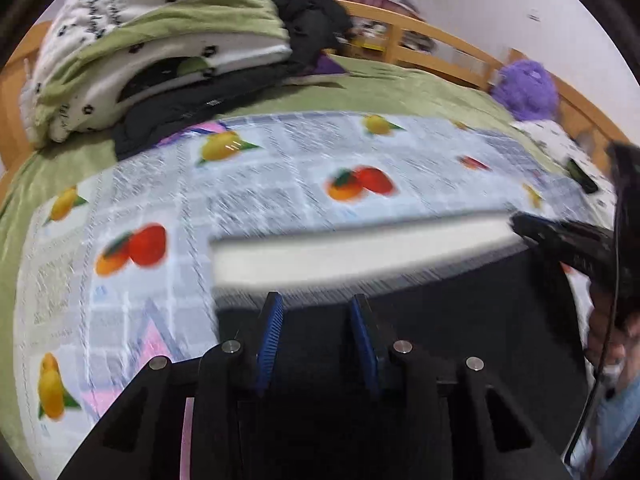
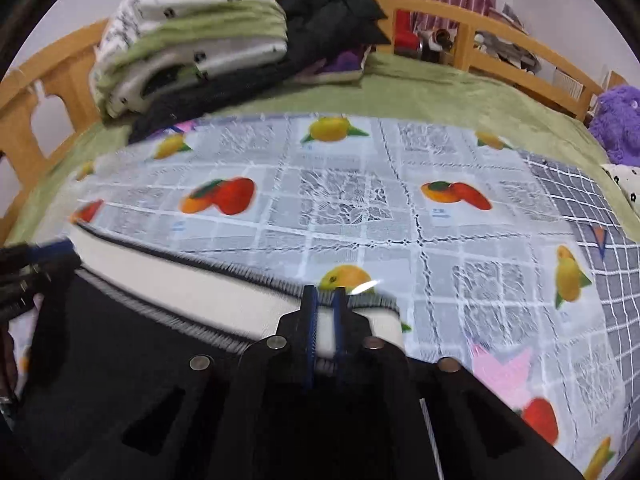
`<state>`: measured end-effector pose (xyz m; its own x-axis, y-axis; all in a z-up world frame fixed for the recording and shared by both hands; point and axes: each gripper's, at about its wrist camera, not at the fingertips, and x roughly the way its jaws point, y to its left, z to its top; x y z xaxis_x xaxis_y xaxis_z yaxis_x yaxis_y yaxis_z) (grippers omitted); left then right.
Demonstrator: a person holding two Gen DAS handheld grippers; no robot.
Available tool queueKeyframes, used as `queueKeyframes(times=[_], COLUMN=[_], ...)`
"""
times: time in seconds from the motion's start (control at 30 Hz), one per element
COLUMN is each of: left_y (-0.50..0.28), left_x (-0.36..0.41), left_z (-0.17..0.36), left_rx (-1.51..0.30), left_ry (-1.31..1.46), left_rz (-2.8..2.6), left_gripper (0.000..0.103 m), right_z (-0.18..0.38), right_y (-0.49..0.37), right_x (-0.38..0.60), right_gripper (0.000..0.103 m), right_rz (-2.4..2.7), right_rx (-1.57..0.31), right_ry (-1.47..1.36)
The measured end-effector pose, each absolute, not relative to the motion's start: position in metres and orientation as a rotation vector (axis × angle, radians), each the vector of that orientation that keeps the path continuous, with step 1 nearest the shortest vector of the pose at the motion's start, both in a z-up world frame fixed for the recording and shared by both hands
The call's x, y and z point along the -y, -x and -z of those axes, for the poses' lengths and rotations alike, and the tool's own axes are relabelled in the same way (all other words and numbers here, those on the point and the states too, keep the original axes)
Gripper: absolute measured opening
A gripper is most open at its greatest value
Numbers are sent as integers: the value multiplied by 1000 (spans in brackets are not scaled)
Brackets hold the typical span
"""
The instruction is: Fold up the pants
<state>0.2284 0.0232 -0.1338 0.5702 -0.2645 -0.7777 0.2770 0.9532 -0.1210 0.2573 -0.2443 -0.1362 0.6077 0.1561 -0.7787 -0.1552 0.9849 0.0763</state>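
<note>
Black pants (image 1: 460, 320) with a white waistband (image 1: 360, 252) lie flat on a fruit-print cloth (image 2: 340, 200) on a bed. My left gripper (image 1: 318, 312) hovers over the black fabric just below the waistband's left end. Its blue pads (image 1: 272, 320) stand apart and the cloth shows between them without being pinched. My right gripper (image 2: 325, 304) is shut on the waistband (image 2: 180, 276) near its right end, with white fabric squeezed between its pads. Each gripper appears at the edge of the other's view, the right gripper (image 1: 524, 226) and the left gripper (image 2: 44, 256).
A pile of folded quilts (image 1: 152, 48) and black clothes (image 1: 308, 12) sit at the far left of the bed. A purple plush toy (image 1: 524, 88) sits at the far right. A wooden rail (image 2: 500, 56) borders the green sheet (image 2: 440, 92). A person's hand (image 1: 608, 344) shows at the right.
</note>
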Motion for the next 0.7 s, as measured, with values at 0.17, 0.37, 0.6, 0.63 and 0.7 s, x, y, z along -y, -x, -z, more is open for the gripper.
queueKeyframes(times=[0.17, 0.37, 0.6, 0.63, 0.7], left_y=[-183, -110, -33, -26, -18], left_x=[-28, -42, -68, -72, -78], left_z=[154, 156, 146, 145, 145], left_rx=[-1049, -979, -939, -954, -971], left_ry=[111, 88, 61, 62, 50], left_rz=[415, 376, 364, 366, 359], left_gripper=[33, 33, 33, 33, 34], right_z=[145, 144, 165, 165, 161], right_y=[-199, -126, -57, -50, -42], right_x=[245, 249, 253, 254, 259], right_gripper=[30, 30, 31, 31, 31], right_rz=[-214, -232, -244, -237, -234], right_rx=[-917, -915, -983, -975, -968], right_ry=[6, 47, 51, 38, 2])
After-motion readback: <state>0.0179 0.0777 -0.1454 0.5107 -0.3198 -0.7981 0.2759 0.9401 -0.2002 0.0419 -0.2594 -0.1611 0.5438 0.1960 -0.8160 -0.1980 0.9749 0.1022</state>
